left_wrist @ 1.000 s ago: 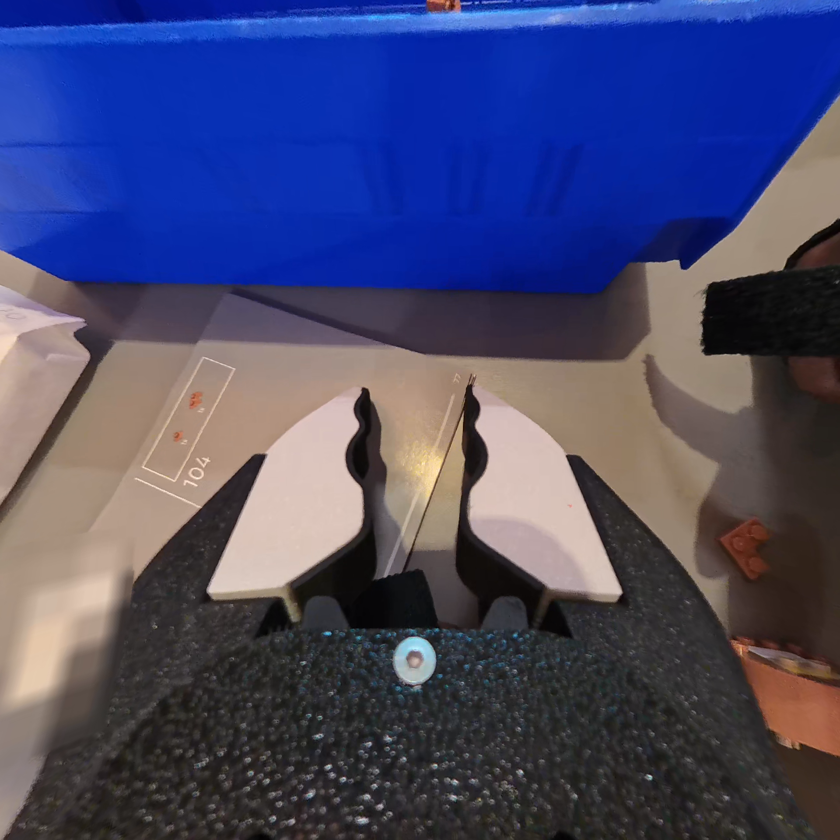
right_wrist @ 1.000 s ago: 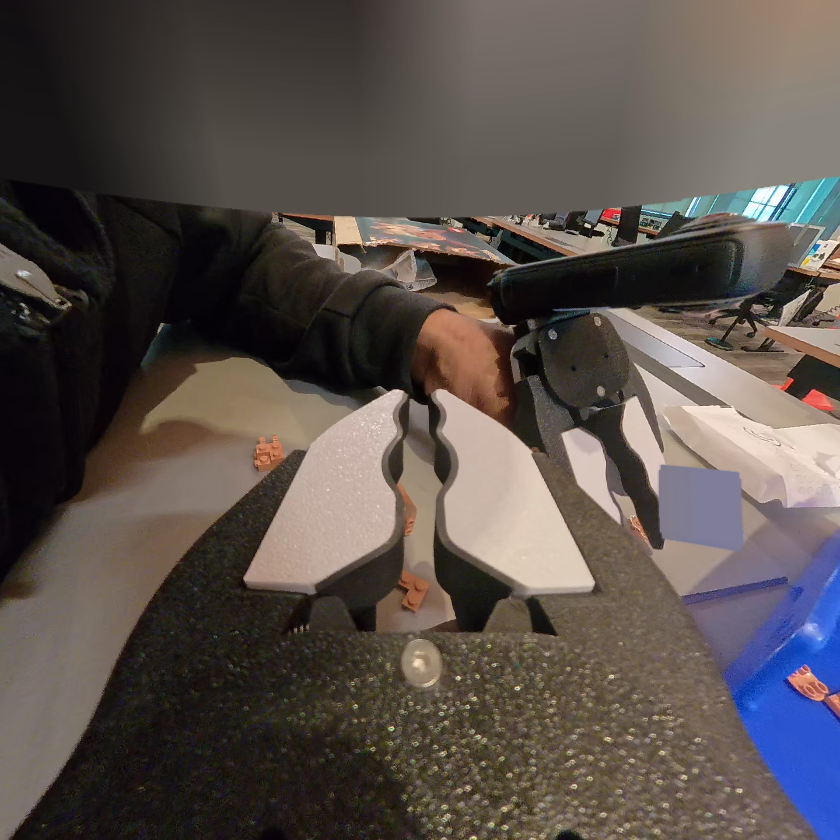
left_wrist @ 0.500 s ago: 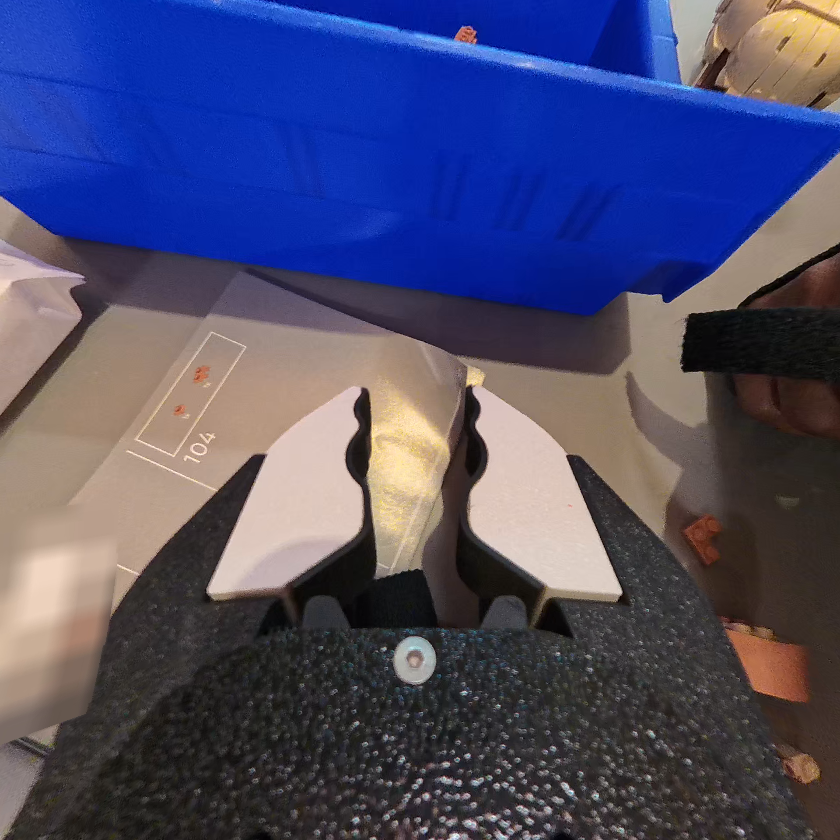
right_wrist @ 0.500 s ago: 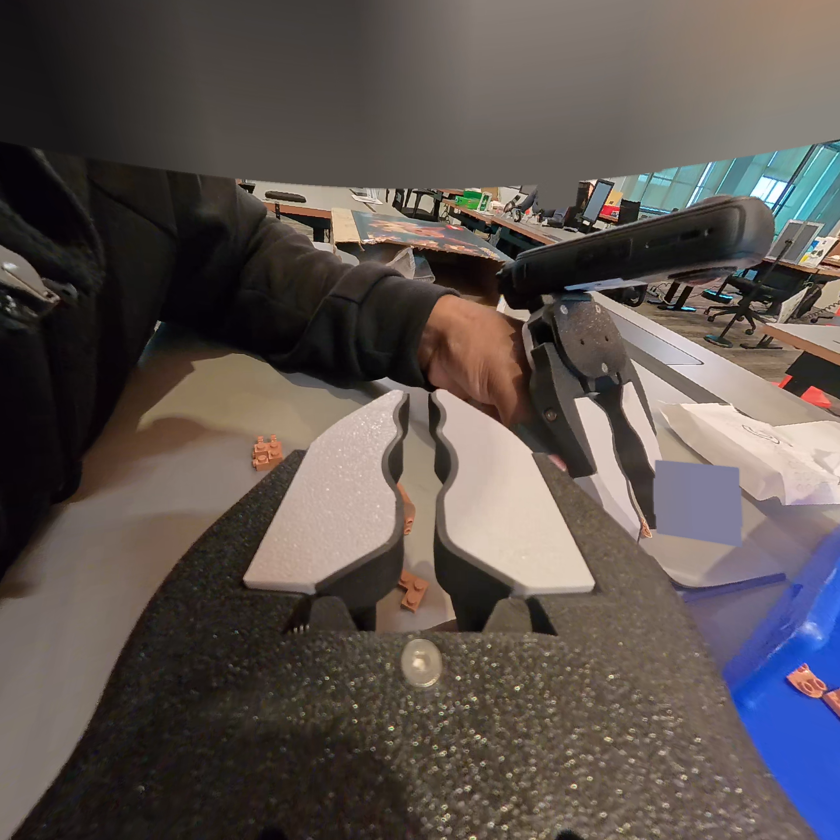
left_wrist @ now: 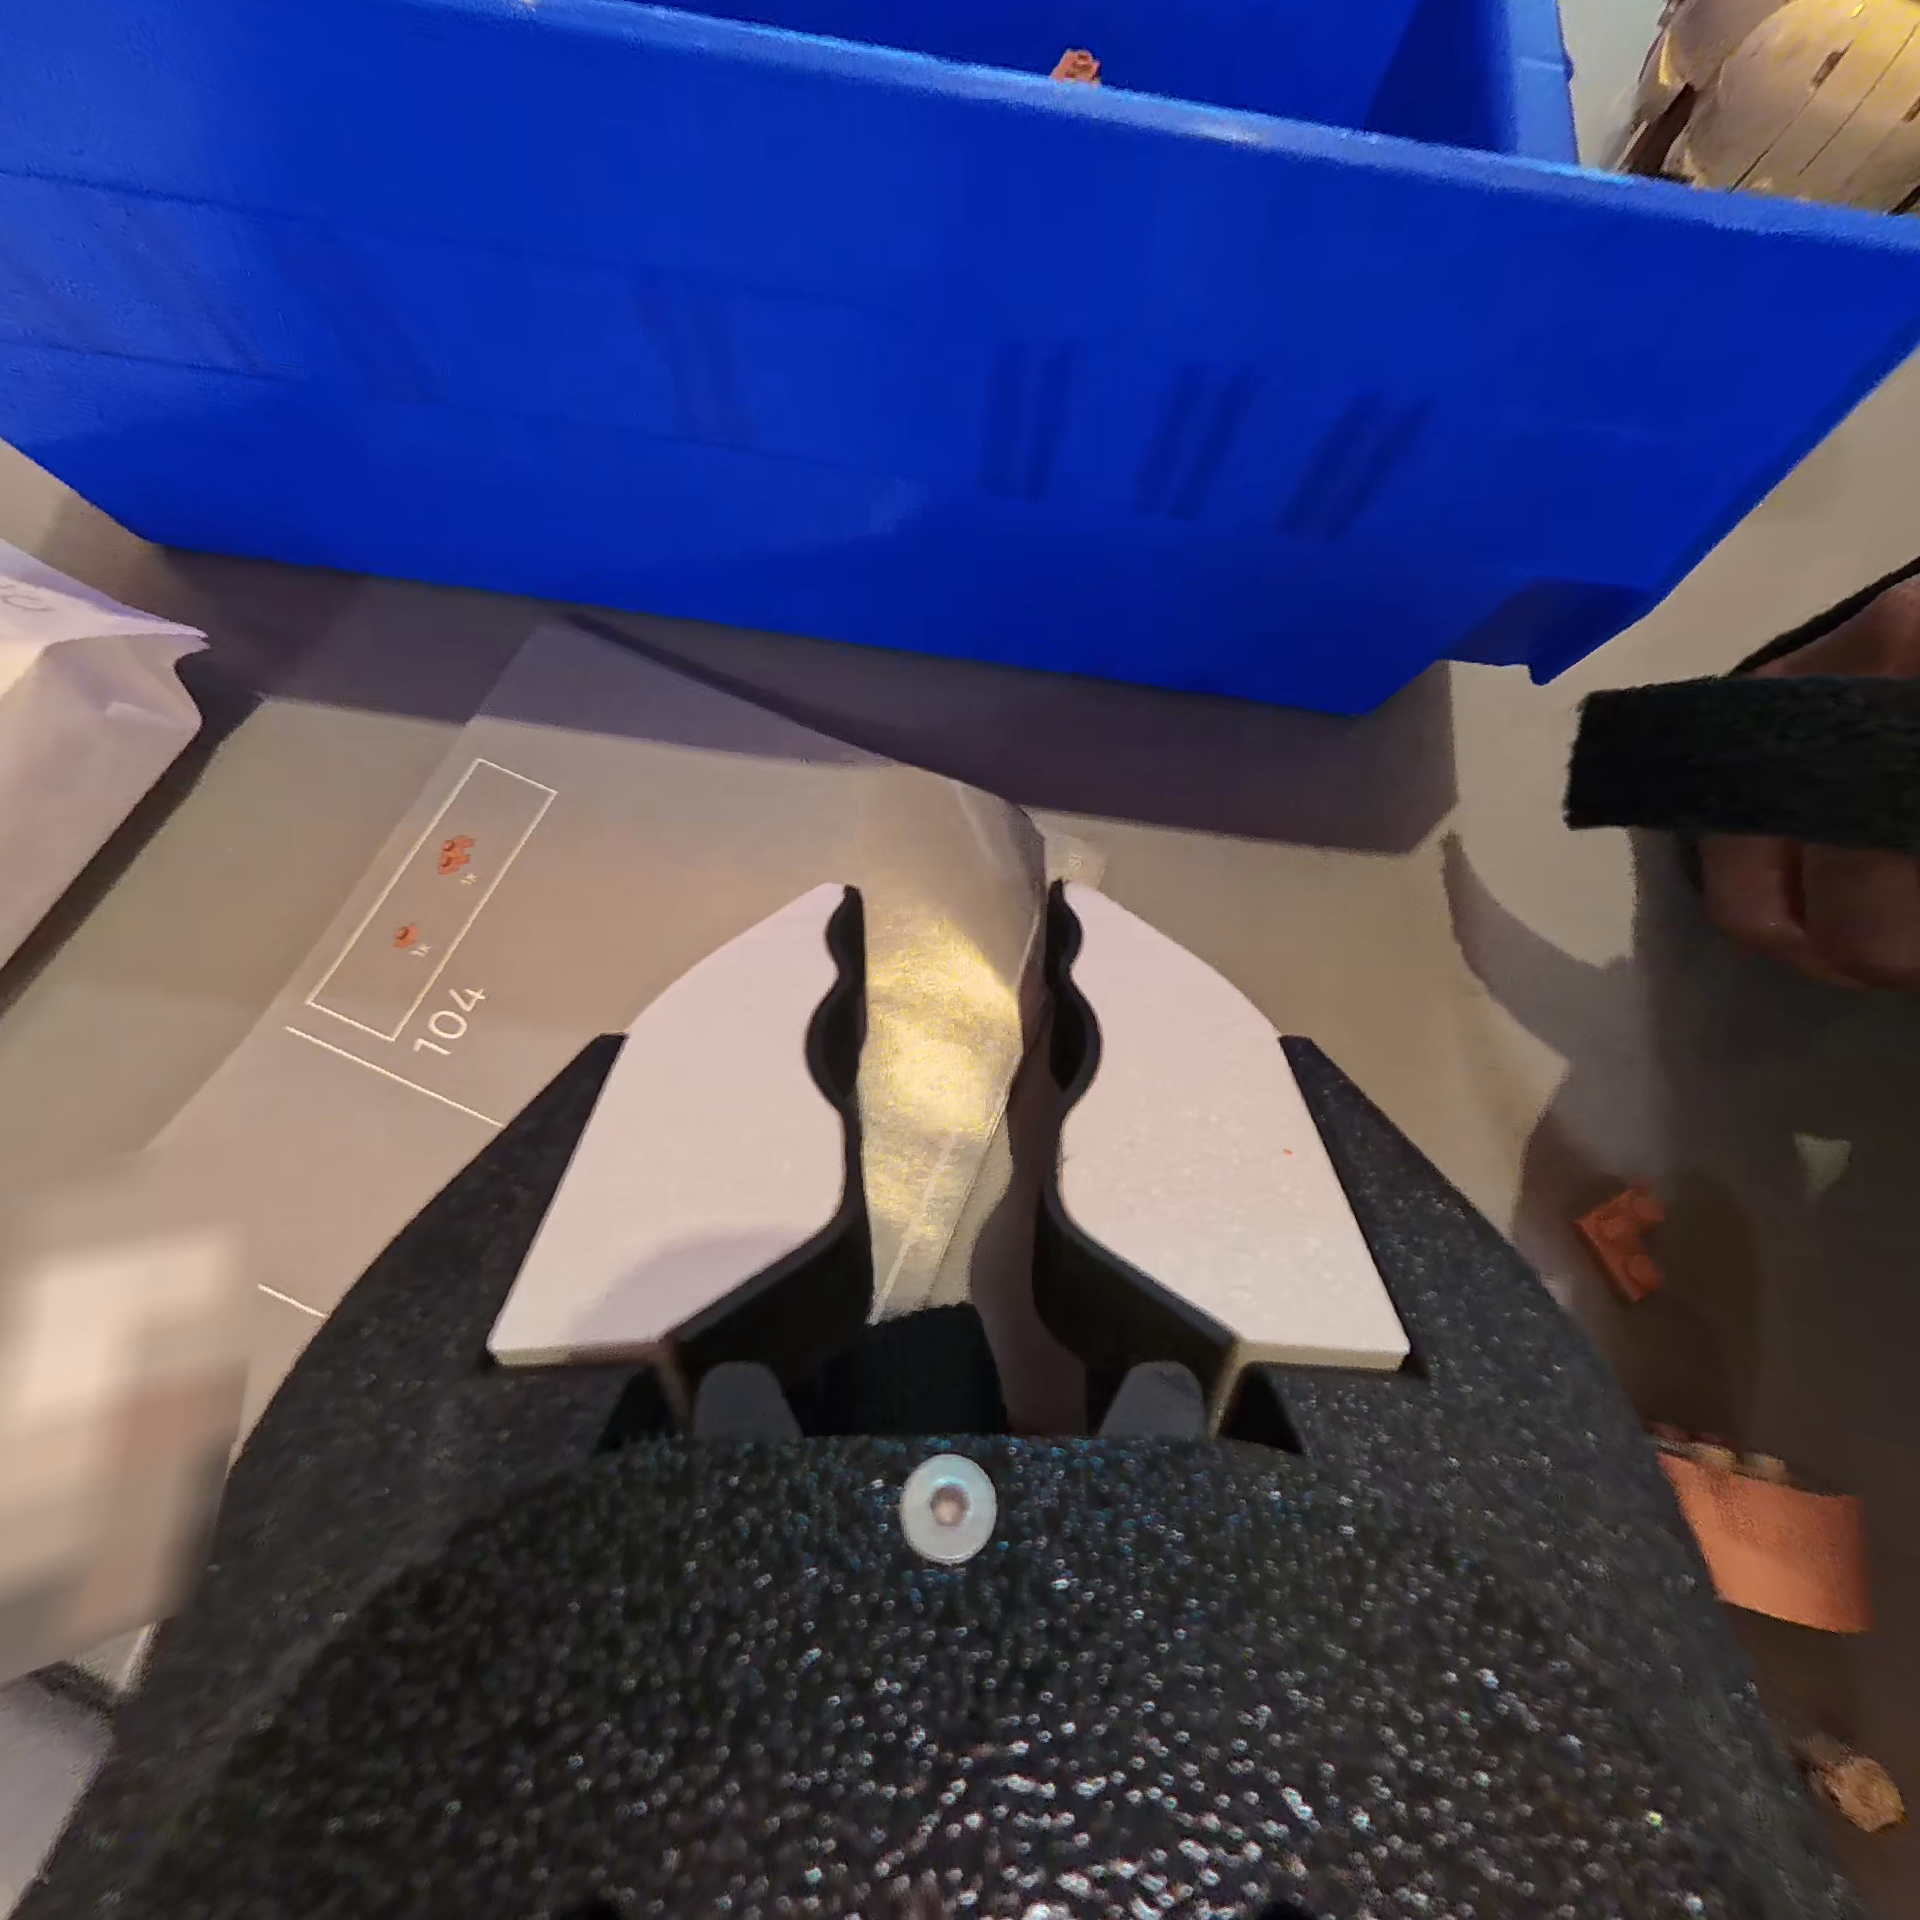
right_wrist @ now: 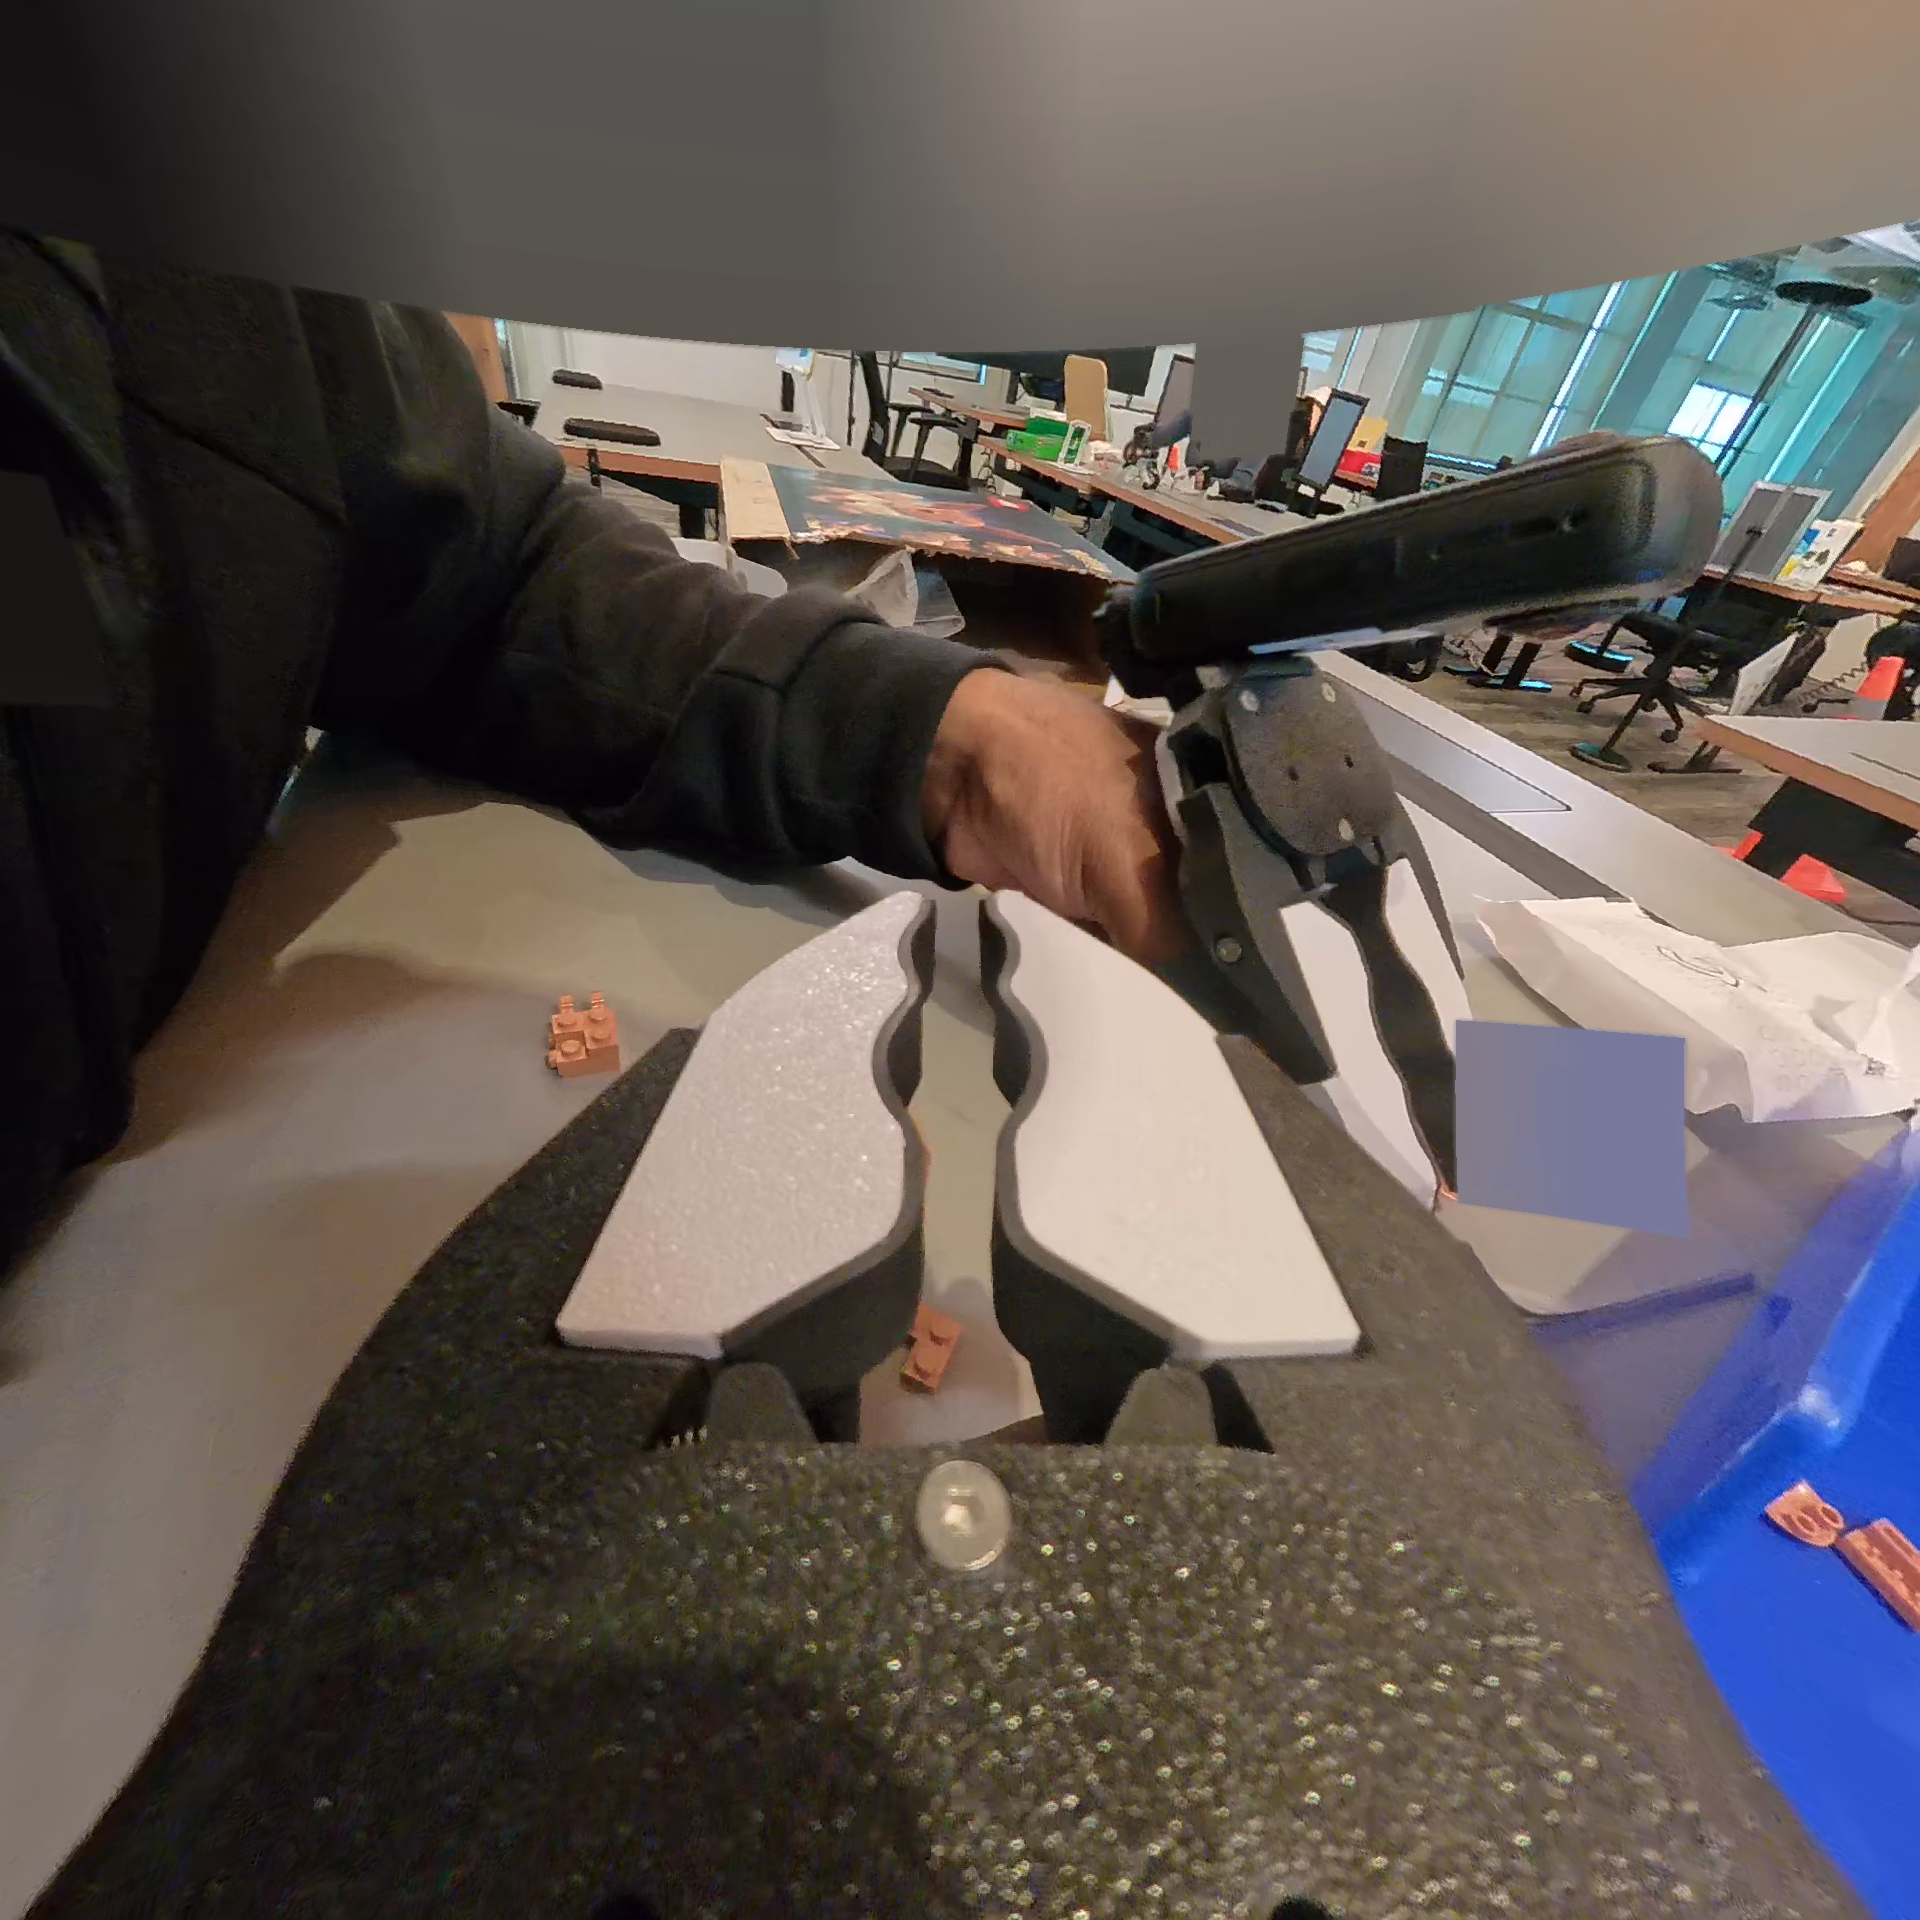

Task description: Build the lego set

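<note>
Page: I see one glossy page (left_wrist: pixel 935 997) of the open booklet (left_wrist: pixel 436 831) curled up off the flat sheets, in front of the blue bin (left_wrist: pixel 831 364); it bows between the fingers of my left gripper (left_wrist: pixel 951 904)
Left jaws: standing apart, the curl filling the space between them; I cannot tell whether either pad presses on it
Right jaws: my right gripper (right_wrist: pixel 958 914) hangs over the table with only a narrow slit between its fingers and nothing in it; a small brown brick (right_wrist: pixel 928 1351) lies on the table below
Crease risk: I judge that squeezing the bowed page would fold it rather than hold it
Tear risk: a hard pull away from the spine could rip it
Slip risk: the glossy page may spring back flat
Bin risk: the bin wall is near; a forward sweep could strike it
</note>
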`<state>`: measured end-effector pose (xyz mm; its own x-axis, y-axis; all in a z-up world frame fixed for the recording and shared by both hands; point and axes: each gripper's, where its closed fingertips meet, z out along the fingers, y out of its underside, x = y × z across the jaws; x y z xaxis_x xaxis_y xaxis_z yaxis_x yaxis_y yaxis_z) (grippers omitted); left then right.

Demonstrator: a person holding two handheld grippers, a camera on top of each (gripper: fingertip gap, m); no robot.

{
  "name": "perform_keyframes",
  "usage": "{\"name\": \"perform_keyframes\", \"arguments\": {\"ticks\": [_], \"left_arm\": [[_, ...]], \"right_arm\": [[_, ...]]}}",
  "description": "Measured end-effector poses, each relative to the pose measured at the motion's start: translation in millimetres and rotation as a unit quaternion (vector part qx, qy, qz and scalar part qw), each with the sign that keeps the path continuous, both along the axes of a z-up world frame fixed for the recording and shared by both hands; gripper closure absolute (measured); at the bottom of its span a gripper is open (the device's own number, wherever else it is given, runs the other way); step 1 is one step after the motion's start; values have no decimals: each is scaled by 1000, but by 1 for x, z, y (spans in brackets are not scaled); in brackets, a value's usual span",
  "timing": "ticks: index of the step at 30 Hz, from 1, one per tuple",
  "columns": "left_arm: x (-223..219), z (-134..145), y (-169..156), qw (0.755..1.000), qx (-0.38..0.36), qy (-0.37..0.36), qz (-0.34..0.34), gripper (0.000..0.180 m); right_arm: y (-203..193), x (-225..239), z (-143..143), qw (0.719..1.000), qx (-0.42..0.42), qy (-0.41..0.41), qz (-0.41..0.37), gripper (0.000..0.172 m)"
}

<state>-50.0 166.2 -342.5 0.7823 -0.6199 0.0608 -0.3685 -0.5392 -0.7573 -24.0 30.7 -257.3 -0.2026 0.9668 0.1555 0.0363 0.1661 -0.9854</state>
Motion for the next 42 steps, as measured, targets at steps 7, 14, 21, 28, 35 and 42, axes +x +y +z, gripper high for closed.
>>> {"name": "perform_keyframes", "arguments": {"ticks": [7,14,21,28,35,42], "left_arm": [[0,2,0,1000,8,8,9,158],[6,-1,-2,1000,5,6,3,170],[6,3,-2,1000,8,-16,2,180],[-4,25,-5,996,50,-64,22,180],[-29,41,-10,987,71,-129,63,180],[-52,51,-17,974,95,-180,99,180]], "right_arm": [[3,-2,-2,1000,6,-7,-12,164],[2,-3,-3,1000,11,-9,-13,164],[2,-3,-4,1000,12,-10,-14,164],[8,-7,-5,999,22,-20,-40,164],[52,-20,-12,978,60,-84,-181,164],[77,-46,-18,955,-34,-146,-256,152]]}}
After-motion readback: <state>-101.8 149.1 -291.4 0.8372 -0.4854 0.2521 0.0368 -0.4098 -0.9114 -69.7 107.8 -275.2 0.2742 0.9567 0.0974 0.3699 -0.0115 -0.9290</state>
